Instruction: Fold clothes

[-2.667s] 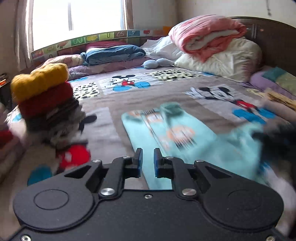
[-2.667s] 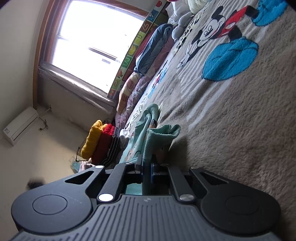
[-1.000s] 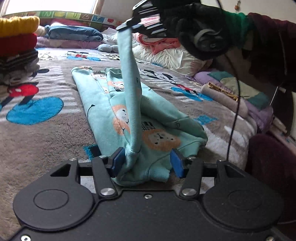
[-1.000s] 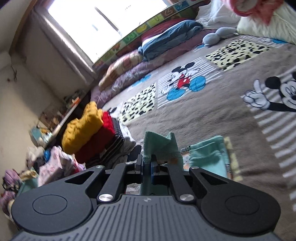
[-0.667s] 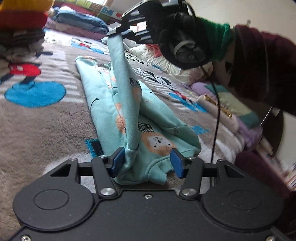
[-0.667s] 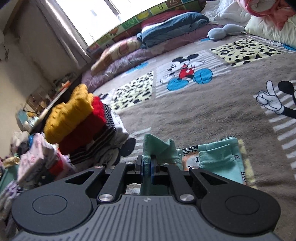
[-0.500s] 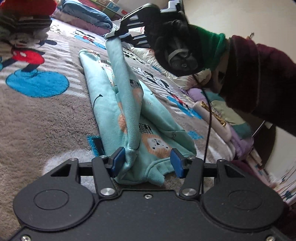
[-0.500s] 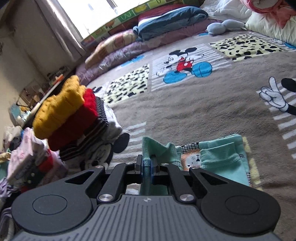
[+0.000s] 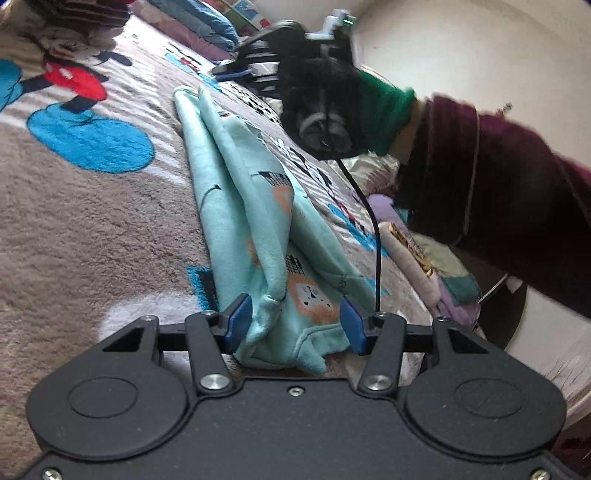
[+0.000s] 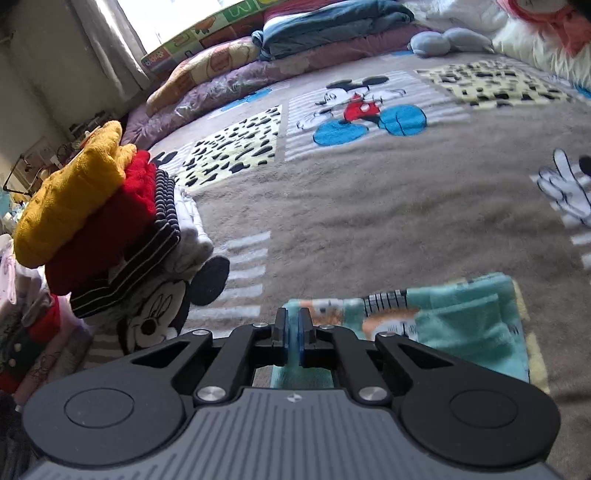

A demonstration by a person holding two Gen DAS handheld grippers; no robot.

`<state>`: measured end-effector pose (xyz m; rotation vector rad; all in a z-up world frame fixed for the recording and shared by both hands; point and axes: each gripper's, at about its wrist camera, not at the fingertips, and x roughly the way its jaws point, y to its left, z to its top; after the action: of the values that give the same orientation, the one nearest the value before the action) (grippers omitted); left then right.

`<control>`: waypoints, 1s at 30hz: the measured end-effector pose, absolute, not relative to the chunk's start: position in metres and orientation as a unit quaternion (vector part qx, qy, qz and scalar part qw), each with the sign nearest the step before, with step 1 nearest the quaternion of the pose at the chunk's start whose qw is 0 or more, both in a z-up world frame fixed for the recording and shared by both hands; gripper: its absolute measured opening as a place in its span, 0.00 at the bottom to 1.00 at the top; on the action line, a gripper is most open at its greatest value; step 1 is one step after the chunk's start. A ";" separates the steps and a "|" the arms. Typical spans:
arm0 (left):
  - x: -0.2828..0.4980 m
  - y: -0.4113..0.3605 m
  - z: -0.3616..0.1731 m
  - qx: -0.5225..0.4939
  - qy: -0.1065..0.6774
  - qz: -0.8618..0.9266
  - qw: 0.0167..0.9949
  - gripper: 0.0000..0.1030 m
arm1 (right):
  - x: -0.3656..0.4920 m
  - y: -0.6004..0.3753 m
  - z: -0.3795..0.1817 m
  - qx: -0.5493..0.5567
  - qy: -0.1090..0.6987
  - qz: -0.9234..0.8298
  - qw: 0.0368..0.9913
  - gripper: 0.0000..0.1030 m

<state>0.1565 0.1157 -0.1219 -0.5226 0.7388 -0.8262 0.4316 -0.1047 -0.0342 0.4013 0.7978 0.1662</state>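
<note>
A light teal garment with lion prints point(image 9: 258, 206) lies in a long narrow fold on the grey cartoon blanket point(image 9: 92, 229). My left gripper point(image 9: 294, 325) is open, its blue pads on either side of the garment's near end. At the far end, a black-gloved hand point(image 9: 321, 99) holds my right gripper point(image 9: 221, 74) low over the blanket. In the right wrist view the right gripper point(image 10: 291, 332) is shut on a thin teal edge of the garment point(image 10: 443, 325), which lies flat just to its right.
A stack of folded clothes, yellow and red on top point(image 10: 92, 221), stands at the blanket's left. Pillows and folded bedding point(image 10: 325, 26) line the window side. A black cable point(image 9: 369, 206) hangs over the garment. Beige and purple cloths point(image 9: 417, 258) lie at the bed's right edge.
The right gripper has come down from high above the garment to its far end, laying the raised teal strip along the fold. The left gripper has stayed open at the near end.
</note>
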 end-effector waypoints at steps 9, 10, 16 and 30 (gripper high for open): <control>0.154 0.112 -0.118 -0.252 0.346 -0.366 0.826 0.38 | 0.396 -0.141 -0.006 0.149 0.332 0.137 0.921 0.22; 0.155 0.113 -0.119 -0.258 0.348 -0.361 0.826 0.32 | 0.392 -0.140 -0.011 0.131 0.344 0.149 0.918 0.31; 0.157 0.115 -0.124 -0.288 0.359 -0.330 0.824 0.11 | 0.361 -0.114 -0.033 -0.001 0.340 0.211 0.916 0.32; 0.165 0.119 -0.128 -0.321 0.372 -0.308 0.815 0.11 | 0.389 -0.110 -0.062 0.022 0.385 0.143 0.912 0.28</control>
<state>0.1652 0.1193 -0.1276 -0.6848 0.7941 -0.6571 0.3893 -0.1102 -0.0617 0.0448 0.7927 0.2953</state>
